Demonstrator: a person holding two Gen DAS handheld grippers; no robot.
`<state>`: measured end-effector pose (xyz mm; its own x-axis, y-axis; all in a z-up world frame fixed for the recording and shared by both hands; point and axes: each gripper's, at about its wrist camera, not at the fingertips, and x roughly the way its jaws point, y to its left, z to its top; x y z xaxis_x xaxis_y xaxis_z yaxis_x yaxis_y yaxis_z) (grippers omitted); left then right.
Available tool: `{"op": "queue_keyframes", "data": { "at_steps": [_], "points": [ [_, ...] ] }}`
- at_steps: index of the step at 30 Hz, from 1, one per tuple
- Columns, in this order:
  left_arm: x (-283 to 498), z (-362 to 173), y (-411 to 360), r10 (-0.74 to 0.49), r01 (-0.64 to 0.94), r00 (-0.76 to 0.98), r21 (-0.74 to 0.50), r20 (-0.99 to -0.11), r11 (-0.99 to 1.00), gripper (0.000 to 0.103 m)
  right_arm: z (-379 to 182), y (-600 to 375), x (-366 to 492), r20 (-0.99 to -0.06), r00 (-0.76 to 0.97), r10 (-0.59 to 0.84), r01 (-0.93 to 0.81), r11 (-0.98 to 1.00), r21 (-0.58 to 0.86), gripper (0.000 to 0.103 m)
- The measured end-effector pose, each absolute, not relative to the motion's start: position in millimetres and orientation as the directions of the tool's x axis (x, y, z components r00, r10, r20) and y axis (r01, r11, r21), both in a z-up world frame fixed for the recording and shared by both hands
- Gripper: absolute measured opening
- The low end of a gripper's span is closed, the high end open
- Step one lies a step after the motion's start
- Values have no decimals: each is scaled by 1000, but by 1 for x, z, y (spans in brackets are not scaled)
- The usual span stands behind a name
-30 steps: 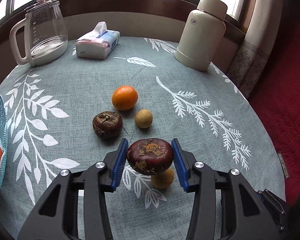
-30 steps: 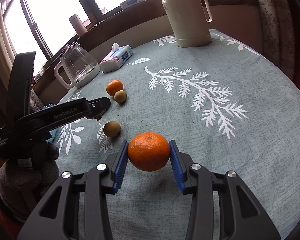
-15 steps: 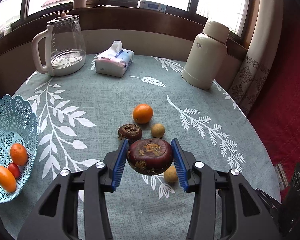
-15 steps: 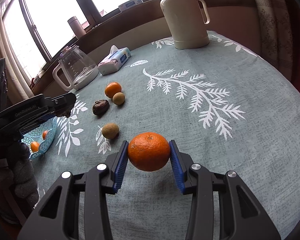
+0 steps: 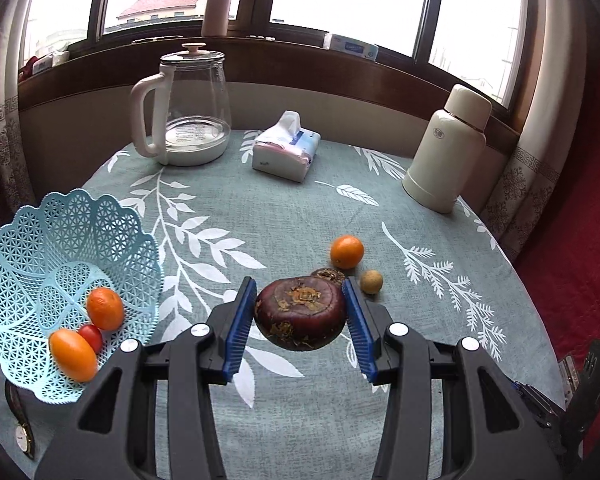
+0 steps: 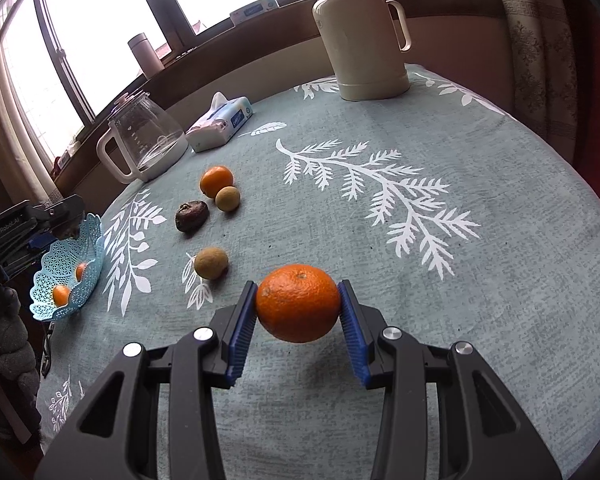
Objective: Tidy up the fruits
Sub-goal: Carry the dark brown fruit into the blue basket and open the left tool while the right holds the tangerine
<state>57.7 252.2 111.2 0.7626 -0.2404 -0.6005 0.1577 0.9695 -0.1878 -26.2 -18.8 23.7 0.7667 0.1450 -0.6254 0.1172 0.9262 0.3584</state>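
The left gripper (image 5: 300, 320) clamps a dark purple fruit (image 5: 300, 317) and the right gripper (image 6: 298, 314) clamps an orange (image 6: 297, 308), both lifted off the counter (image 6: 480, 300), probably for carrying to the blue basket (image 5: 28, 248).

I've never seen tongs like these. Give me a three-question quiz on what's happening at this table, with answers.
1. True or false: the left tongs hold an orange.
2. How many fruits lie in the blue basket?
3. What do the right tongs hold? A) brown longan B) large orange C) tissue pack

Key:
1. False; they grip a dark purple mangosteen.
2. Three: two orange ones and a small red one.
3. B
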Motion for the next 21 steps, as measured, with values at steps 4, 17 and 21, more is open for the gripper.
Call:
{"op": "queue_keyframes", "data": {
  "at_steps": [4, 17, 21],
  "points": [
    [58, 113, 280, -198, 98, 780, -196, -594, 976, 46, 24, -18, -26, -630, 765, 133, 124, 930, 347, 41],
    [52, 106, 360, -64, -64, 797, -189, -600, 980, 46, 24, -16, -27, -636, 764, 107, 140, 935, 326, 41],
    [50, 103, 378, -31, -96, 795, -177, -606, 979, 46, 24, -16, -27, -636, 765, 101, 144, 936, 321, 41]
  ]
}}
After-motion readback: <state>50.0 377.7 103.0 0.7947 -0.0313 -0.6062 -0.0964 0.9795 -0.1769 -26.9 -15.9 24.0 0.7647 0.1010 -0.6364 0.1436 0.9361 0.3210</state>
